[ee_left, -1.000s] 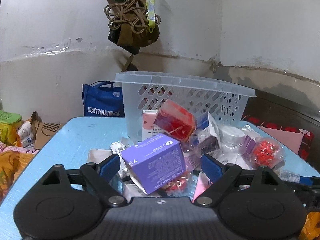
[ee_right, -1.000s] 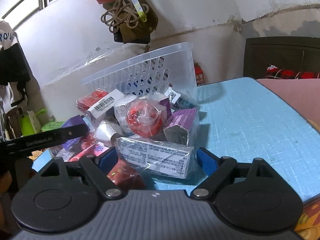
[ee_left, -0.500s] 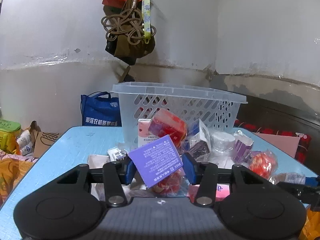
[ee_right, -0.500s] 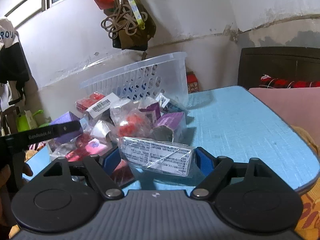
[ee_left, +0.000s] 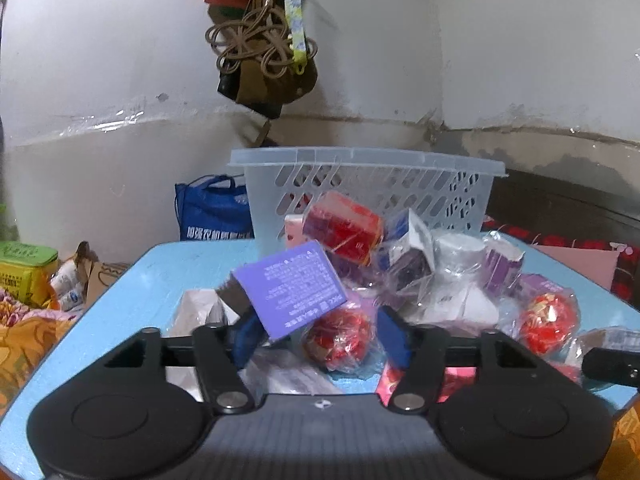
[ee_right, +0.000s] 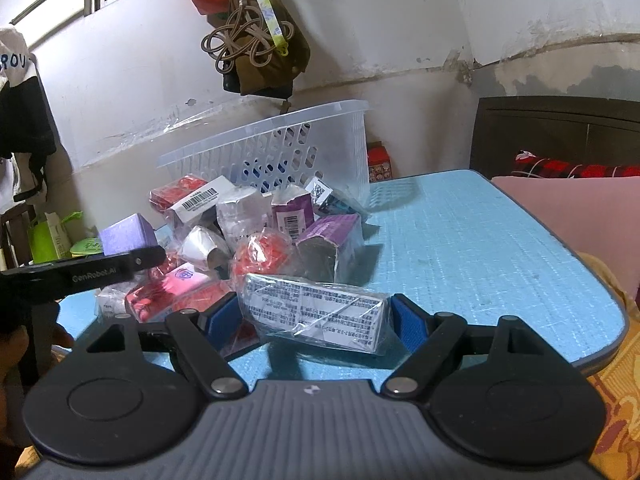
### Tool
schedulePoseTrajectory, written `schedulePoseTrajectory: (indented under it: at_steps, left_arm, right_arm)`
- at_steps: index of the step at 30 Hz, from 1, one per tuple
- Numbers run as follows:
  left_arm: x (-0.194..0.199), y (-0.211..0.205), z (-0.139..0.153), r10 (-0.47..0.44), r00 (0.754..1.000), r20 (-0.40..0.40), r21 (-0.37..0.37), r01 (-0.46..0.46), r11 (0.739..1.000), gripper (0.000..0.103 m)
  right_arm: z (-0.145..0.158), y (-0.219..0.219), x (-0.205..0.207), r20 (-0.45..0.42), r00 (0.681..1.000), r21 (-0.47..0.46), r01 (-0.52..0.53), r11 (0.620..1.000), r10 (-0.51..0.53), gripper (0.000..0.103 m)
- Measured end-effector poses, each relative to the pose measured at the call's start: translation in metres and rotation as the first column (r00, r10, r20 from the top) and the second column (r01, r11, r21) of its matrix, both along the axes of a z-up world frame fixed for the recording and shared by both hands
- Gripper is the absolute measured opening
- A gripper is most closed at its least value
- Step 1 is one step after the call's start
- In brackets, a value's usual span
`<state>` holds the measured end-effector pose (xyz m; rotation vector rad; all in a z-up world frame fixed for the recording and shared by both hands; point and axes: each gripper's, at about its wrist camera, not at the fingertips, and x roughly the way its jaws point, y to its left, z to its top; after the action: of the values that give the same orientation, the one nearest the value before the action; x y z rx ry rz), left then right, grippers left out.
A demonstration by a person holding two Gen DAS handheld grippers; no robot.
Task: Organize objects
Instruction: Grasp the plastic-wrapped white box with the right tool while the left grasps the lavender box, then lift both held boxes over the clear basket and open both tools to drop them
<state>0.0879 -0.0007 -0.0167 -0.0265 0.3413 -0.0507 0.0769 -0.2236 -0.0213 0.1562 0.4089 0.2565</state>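
A pile of wrapped boxes and red balls lies on the blue table (ee_right: pixel 480 248) in front of a clear plastic basket (ee_left: pixel 360 158). My left gripper (ee_left: pixel 320 336) has a tilted purple box (ee_left: pixel 292 288) between its jaws, which are opening. The box leans by the left pad, and the right pad stands clear of it. A red ball in plastic (ee_left: pixel 338 340) lies just behind. My right gripper (ee_right: pixel 316 322) is shut on a white printed box in plastic (ee_right: pixel 316 308), held just above the table. The purple box (ee_right: pixel 126 234) and a left finger (ee_right: pixel 100 270) show in the right wrist view.
A blue bag (ee_left: pixel 212 216) and a green tin (ee_left: pixel 24 268) sit beyond the table's left side. A dark headboard (ee_right: pixel 560 132) and a pink cushion (ee_right: pixel 560 208) border the right. Bags and cord (ee_left: pixel 264 60) hang on the wall above the basket (ee_right: pixel 260 132).
My left jaws closed in on the purple box, then parted again; the box now sits more tilted toward the left pad. My right gripper keeps the white box and has barely moved.
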Motion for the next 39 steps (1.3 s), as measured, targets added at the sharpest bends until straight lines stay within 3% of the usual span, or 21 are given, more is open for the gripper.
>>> schedulePoseTrajectory:
  at_steps: [4, 5, 6, 7, 10, 16, 23, 30, 35, 39]
  left_arm:
    - [0.003, -0.001, 0.0, 0.007, 1.0, 0.002, -0.011, -0.007, 1.0, 0.065]
    - [0.004, 0.0, 0.001, 0.0, 1.0, 0.001, -0.022, 0.0, 1.0, 0.059]
    - [0.004, 0.0, 0.002, -0.009, 1.0, 0.005, -0.03, 0.009, 1.0, 0.043]
    - [0.003, 0.001, 0.002, -0.012, 1.0, 0.012, -0.031, 0.012, 0.999, 0.034]
    - [-0.001, 0.002, 0.004, -0.02, 0.999, 0.039, -0.032, 0.021, 0.999, 0.021]
    - [-0.012, -0.001, 0.013, -0.034, 0.994, 0.106, 0.006, 0.034, 0.999, 0.016]
    - [-0.013, -0.003, 0.015, -0.039, 0.993, 0.113, 0.033, 0.035, 0.999, 0.003]
    - [-0.025, -0.004, 0.033, -0.044, 0.978, 0.204, 0.078, 0.028, 0.997, 0.003]
    - [-0.015, -0.001, 0.067, -0.07, 0.962, 0.265, 0.084, 0.049, 0.995, 0.003]
    - [0.019, -0.007, 0.116, -0.132, 0.939, 0.317, 0.112, 0.101, 0.989, 0.003]
  right_arm:
    - [0.0, -0.003, -0.001, 0.003, 1.0, 0.001, 0.007, 1.0, -0.007, 0.083]
    - [0.0, -0.003, -0.001, 0.005, 1.0, 0.002, 0.009, 1.0, -0.009, 0.083]
    - [0.001, -0.004, -0.002, 0.008, 1.0, 0.001, 0.011, 1.0, -0.011, 0.083]
    - [0.002, -0.005, -0.003, 0.011, 1.0, 0.0, 0.013, 1.0, -0.013, 0.083]
    - [0.005, -0.009, -0.004, 0.026, 1.0, 0.003, 0.017, 1.0, -0.018, 0.083]
    - [0.015, -0.011, -0.003, 0.054, 0.998, -0.015, 0.014, 1.0, -0.013, 0.082]
    - [0.025, -0.014, -0.002, 0.076, 0.997, -0.017, 0.007, 1.0, -0.006, 0.082]
    - [0.039, -0.014, 0.004, 0.1, 0.995, -0.022, -0.011, 1.0, 0.013, 0.082]
    - [0.071, -0.007, 0.025, 0.155, 0.986, -0.052, -0.048, 0.997, 0.055, 0.082]
    - [0.118, 0.01, 0.071, 0.214, 0.969, -0.082, -0.106, 0.991, 0.122, 0.081]
